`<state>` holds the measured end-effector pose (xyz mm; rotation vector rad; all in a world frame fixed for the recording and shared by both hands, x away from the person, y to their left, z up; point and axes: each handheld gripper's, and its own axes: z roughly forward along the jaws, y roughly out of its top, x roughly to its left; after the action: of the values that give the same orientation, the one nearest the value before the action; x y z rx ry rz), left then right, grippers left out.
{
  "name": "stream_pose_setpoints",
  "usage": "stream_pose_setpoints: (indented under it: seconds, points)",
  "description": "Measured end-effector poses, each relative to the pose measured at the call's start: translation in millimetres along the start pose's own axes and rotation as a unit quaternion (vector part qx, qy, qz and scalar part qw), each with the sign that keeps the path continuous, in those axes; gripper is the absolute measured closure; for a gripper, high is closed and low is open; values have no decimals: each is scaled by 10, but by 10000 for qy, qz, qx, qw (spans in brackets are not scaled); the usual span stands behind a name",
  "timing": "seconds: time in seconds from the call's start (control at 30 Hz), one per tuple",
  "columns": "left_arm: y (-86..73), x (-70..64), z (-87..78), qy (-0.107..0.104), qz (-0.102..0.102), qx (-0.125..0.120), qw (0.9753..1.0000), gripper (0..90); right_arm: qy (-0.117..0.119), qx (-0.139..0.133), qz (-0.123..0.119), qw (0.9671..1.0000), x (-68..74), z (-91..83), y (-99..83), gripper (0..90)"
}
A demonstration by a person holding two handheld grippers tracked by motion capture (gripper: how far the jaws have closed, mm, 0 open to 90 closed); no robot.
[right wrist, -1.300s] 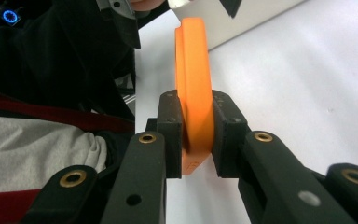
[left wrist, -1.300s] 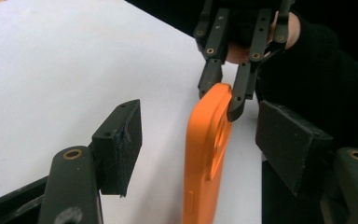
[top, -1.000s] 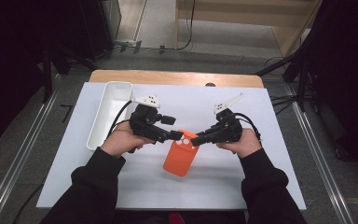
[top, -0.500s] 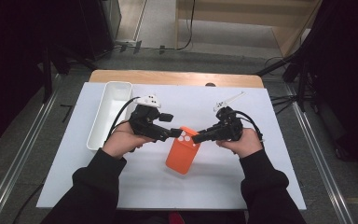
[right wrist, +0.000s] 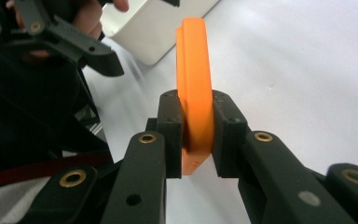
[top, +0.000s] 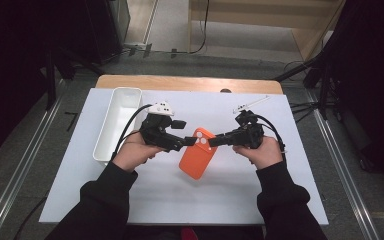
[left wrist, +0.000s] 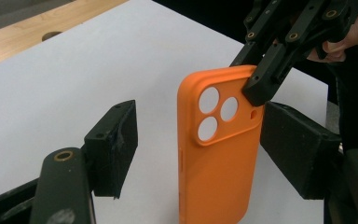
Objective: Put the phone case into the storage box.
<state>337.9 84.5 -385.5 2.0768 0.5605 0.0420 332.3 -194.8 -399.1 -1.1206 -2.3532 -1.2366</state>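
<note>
An orange phone case (top: 198, 152) with three round camera holes is held up off the white table (top: 290, 195), its camera end uppermost. My right gripper (top: 215, 141) is shut on that upper corner; in the right gripper view its pads (right wrist: 170, 135) squeeze the case (right wrist: 195, 79) edge-on. My left gripper (top: 187, 141) is open at the case's left side. In the left gripper view its jaws stand wide apart on either side of the case (left wrist: 219, 154), with a clear gap at the left jaw, and the right gripper (left wrist: 279, 60) clamps the top corner.
A long white tray (top: 119, 120) lies along the table's left side, just behind my left hand; it appears in the right gripper view as a white box (right wrist: 154, 28). A small white part (top: 250, 103) lies at the back right. The wooden table edge (top: 190, 82) runs behind.
The orange case has risen and shifted slightly away from the person. Both hands have stayed nearly in place.
</note>
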Motion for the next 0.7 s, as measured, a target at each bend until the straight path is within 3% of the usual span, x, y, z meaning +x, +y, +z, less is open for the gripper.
stream_pose_setpoints:
  seconds: [0.5, 0.7]
  points:
    - [-28, -85, 72, 254, 146, -17, 9996, 240, -152, 77, 519, 9985, -26, 23, 38, 746]
    - [-56, -91, 111, 311, 78, -45, 9995, 207, -192, 76, 691, 9974, -44, 30, 67, 746]
